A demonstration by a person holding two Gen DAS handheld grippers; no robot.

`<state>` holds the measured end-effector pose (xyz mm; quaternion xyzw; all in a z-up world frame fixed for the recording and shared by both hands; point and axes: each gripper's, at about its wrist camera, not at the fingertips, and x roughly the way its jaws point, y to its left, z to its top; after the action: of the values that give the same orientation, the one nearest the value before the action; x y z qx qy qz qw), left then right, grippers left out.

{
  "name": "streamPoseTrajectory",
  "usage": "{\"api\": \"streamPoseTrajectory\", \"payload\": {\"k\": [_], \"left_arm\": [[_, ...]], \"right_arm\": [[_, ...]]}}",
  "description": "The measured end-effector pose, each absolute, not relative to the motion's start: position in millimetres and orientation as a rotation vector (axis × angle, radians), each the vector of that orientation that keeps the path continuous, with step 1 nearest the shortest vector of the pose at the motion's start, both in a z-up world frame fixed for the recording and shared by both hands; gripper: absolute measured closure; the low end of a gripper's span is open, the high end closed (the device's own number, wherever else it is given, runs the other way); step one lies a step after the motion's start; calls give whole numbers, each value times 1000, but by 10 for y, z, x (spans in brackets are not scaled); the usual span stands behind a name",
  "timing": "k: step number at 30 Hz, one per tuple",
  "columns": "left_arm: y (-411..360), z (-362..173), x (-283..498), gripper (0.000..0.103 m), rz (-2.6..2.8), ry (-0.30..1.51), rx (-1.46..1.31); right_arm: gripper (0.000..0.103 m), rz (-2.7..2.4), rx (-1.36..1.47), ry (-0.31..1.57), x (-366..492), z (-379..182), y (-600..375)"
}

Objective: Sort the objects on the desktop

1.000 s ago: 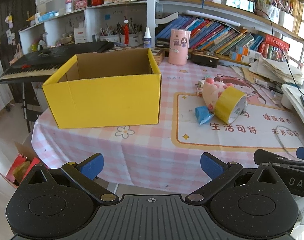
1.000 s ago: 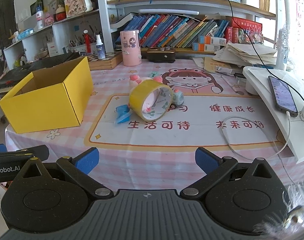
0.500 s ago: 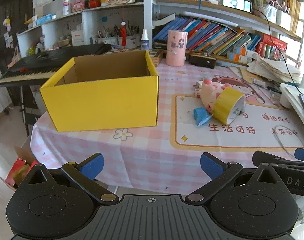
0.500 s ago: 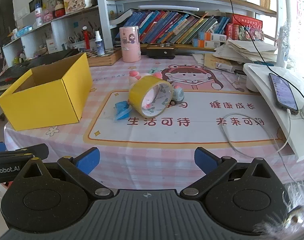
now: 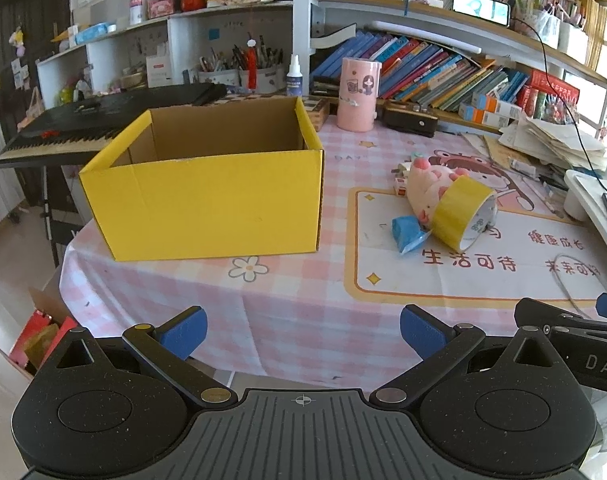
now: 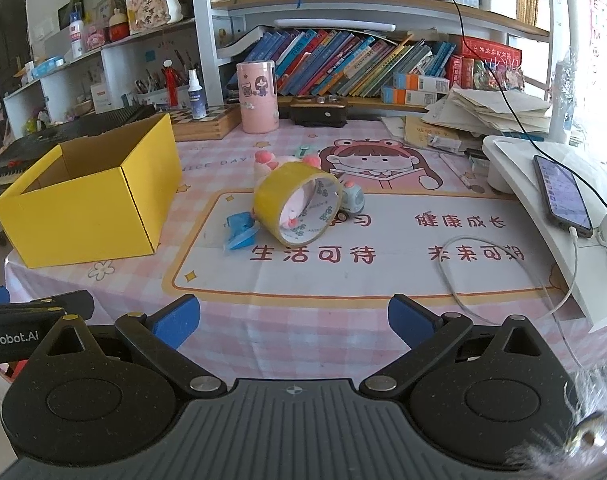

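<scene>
An open yellow cardboard box (image 5: 207,196) (image 6: 91,196) stands on the left of the pink checked table; no contents show from here. A yellow tape roll (image 5: 463,212) (image 6: 297,202) leans on a pink pig plush (image 5: 425,178) (image 6: 263,160). A blue wrapped packet (image 5: 407,232) (image 6: 239,232) lies beside them, and a small toy car (image 6: 351,200) sits behind the roll. My left gripper (image 5: 301,334) is open and empty, held before the table's front edge. My right gripper (image 6: 293,320) is open and empty, likewise short of the edge.
A pink cylinder tin (image 5: 359,94) (image 6: 259,96) stands at the back. A white cable (image 6: 463,276) loops at the right front. A phone (image 6: 561,196) lies on a white stand at the right. Bookshelves rise behind, a keyboard (image 5: 83,128) to the left.
Both grippers have drawn back slightly and tilted down a little; the table items sit lower and smaller in view. Nothing on the table moved.
</scene>
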<state>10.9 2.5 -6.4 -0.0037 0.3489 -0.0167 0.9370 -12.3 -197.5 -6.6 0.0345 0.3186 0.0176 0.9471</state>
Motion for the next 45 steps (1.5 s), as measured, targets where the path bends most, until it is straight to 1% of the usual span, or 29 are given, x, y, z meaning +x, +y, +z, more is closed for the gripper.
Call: {"api": "streamPoseTrajectory", "payload": {"k": [14, 28, 35, 45], "left_arm": [[-53, -92, 198, 0, -31, 724, -4], [-221, -124, 454, 0, -11, 740, 1], [-323, -143, 595, 0, 2, 747, 5], [-518, -172, 791, 0, 39, 765, -4]], "right_arm": [[2, 53, 74, 665, -3, -84, -2037], [2, 64, 81, 684, 264, -125, -2189], [17, 81, 64, 695, 472, -139, -2261], [17, 116, 62, 718, 790, -179, -2448]]}}
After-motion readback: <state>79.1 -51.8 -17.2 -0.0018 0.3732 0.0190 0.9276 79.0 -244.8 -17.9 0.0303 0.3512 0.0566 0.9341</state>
